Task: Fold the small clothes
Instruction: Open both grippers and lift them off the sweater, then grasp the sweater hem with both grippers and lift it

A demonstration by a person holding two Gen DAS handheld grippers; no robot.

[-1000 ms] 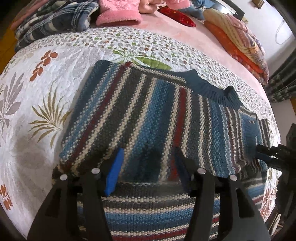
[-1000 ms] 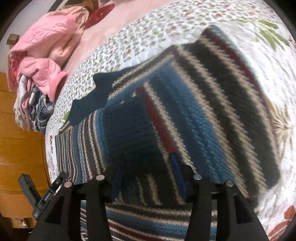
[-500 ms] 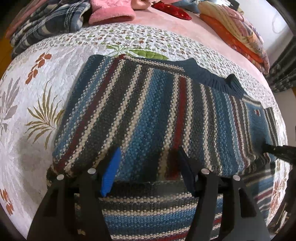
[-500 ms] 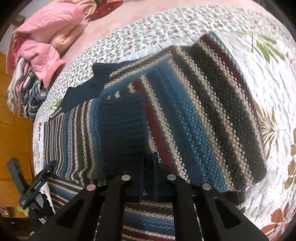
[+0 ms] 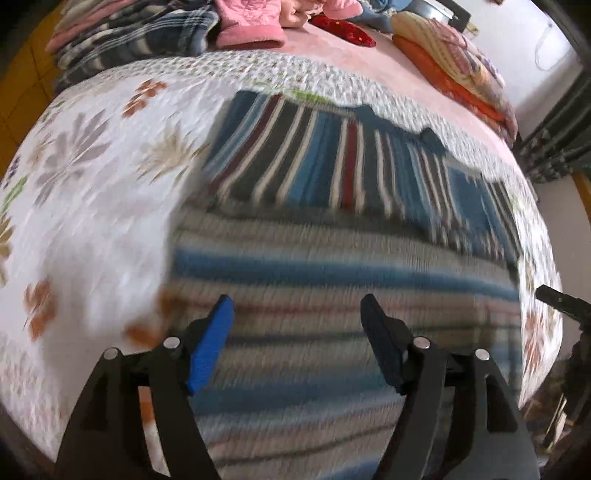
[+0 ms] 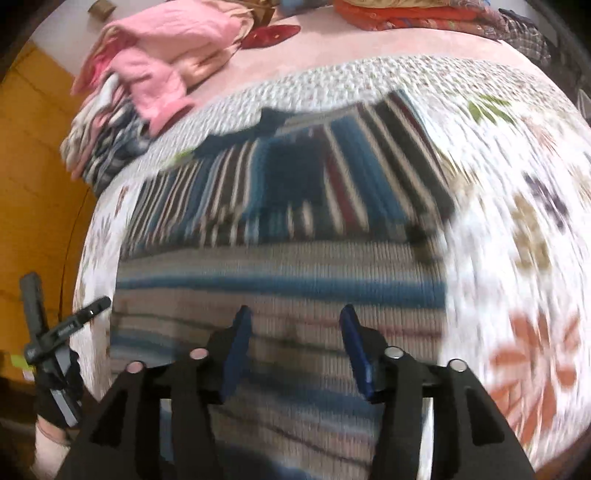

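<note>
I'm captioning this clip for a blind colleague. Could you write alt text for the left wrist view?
An open left hand-held gripper with blue pads hovers over a striped blue, grey, cream and red knitted sweater, partly folded on a white floral quilt. Pink and plaid clothes are piled behind; the picture is motion-blurred.

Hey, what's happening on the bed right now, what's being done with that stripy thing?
A person holding a gripper in each hand is folding a striped knitted sweater laid on a floral quilt. The far part of the sweater lies folded over, its stripes running crosswise to the near part. The left gripper and right gripper are both open above the near part, holding nothing. The pictures are blurred, so finer detail is unclear. Other clothes are piled at the far side of the bed.
</note>
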